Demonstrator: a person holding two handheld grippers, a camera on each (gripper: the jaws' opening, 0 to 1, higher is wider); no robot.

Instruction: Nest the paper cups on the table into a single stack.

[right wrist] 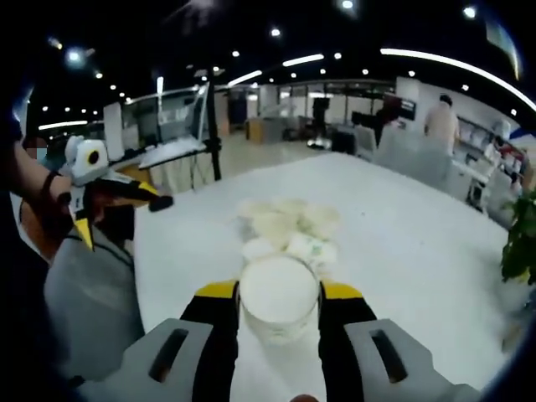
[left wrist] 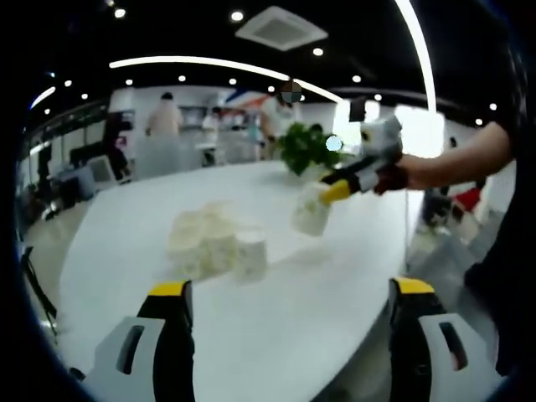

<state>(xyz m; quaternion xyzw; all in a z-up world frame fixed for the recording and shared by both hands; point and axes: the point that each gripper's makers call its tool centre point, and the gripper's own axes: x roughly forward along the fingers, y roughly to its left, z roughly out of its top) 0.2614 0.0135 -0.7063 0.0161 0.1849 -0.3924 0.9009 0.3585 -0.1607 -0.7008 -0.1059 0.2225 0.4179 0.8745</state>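
On the white table (left wrist: pixel 276 335) lie pale paper cups (left wrist: pixel 213 243) – right claw (right wrist: pixel 279 303) grips one cup (right wrist: pixel 279 297), left claw (left wrist: pixel 289 293) wide.

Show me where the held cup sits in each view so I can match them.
Left gripper view: the cup is right of centre, held off the table by the right gripper coming in from the right.
Right gripper view: the cup is low at centre, between that gripper's jaws.
Shared landmark: the cup pile on the white table.
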